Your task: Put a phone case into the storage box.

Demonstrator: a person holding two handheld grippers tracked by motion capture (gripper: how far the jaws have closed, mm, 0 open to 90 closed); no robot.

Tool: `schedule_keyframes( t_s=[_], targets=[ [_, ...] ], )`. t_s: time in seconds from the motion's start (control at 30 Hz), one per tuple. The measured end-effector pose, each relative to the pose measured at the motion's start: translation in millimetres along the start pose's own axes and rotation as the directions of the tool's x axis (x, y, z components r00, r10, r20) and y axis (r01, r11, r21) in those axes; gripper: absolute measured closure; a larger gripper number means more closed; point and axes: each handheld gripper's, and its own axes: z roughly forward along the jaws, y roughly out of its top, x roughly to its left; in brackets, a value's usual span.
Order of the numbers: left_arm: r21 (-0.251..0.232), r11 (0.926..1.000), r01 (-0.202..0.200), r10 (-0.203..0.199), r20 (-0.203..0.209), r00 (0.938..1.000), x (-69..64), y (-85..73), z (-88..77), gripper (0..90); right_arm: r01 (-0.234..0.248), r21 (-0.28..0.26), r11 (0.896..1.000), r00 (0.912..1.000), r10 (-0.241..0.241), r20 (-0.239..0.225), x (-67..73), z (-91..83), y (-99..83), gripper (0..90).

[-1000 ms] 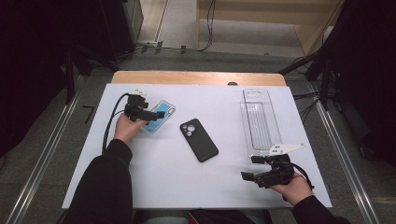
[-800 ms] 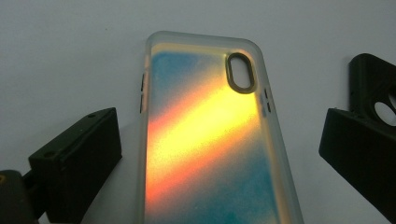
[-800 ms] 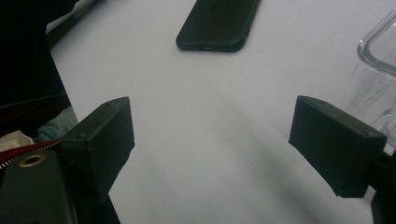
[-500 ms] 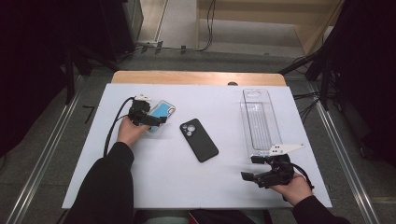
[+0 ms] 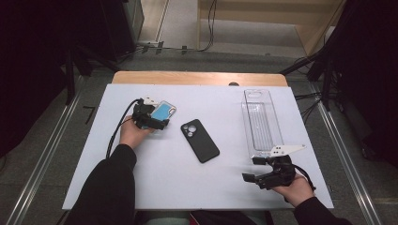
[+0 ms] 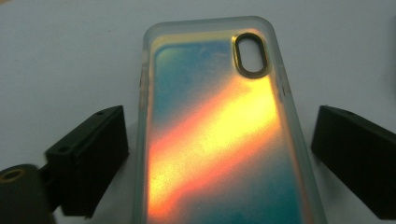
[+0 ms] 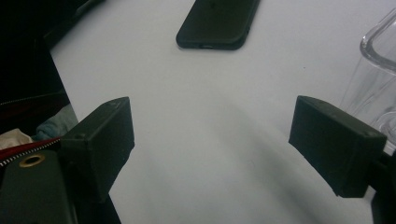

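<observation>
Change since earlier frames: we are seeing the left gripper [image 5: 157,123] sitting a little nearer the person's edge of the table than a second ago, with its jaws just closing in on the iridescent phone case [image 5: 164,111]; the right gripper [image 5: 256,169] is keeping its place.
Hidden or cut off: in the left gripper view we are losing the near end of the iridescent phone case [image 6: 219,135] below the frame, so we cannot tell how far it reaches back between the jaws. In the right gripper view the black phone [image 7: 217,21] is cut by the top edge and the clear tray [image 7: 380,60] by the right edge.
Containers: the clear tray [image 5: 261,121] is lying lengthwise on the right half of the white table [image 5: 202,187]; we are making out nothing in it.
Case and left gripper: the case is lying flat, back up, camera cut-out at the far end, between the two jaws. White table is showing on each side between case and pad, so the jaws are standing released, not pressing.
Right gripper: it is resting near the front right corner in the person's right hand [image 5: 295,190], jaws apart over bare table, holding nothing.
Black phone: it [image 5: 200,140] is lying back up at mid-table, well apart from both grippers.
</observation>
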Motion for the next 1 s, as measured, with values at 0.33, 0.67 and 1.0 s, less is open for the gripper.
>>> schedule_keyframes(
  t_s=[0.33, 0.67, 1.0],
  targets=[
    [-0.006, 1.0, 0.002, -0.002, -0.006, 1.0, -0.7, -0.6, -1.0, 17.1, 0.005, -0.002, 1.0, 1.0, -0.005, -0.005, 0.5, -0.5, 0.0, 12.2],
    [-0.001, 1.0, 0.009, -0.009, 0.0, 1.0, 0.0, 1.4, -4.2, 17.5, 0.008, -0.002, 1.0, 0.9999, -0.008, -0.009, 1.2, 0.0, 0.6, 12.2],
    [-0.044, 0.9982, 0.041, -0.037, 0.072, 0.9967, -5.6, 21.0, -31.6, 17.5, 0.013, -0.006, 1.0, 0.9999, -0.013, -0.01, 2.3, 0.3, 1.2, 12.2]
  ],
)
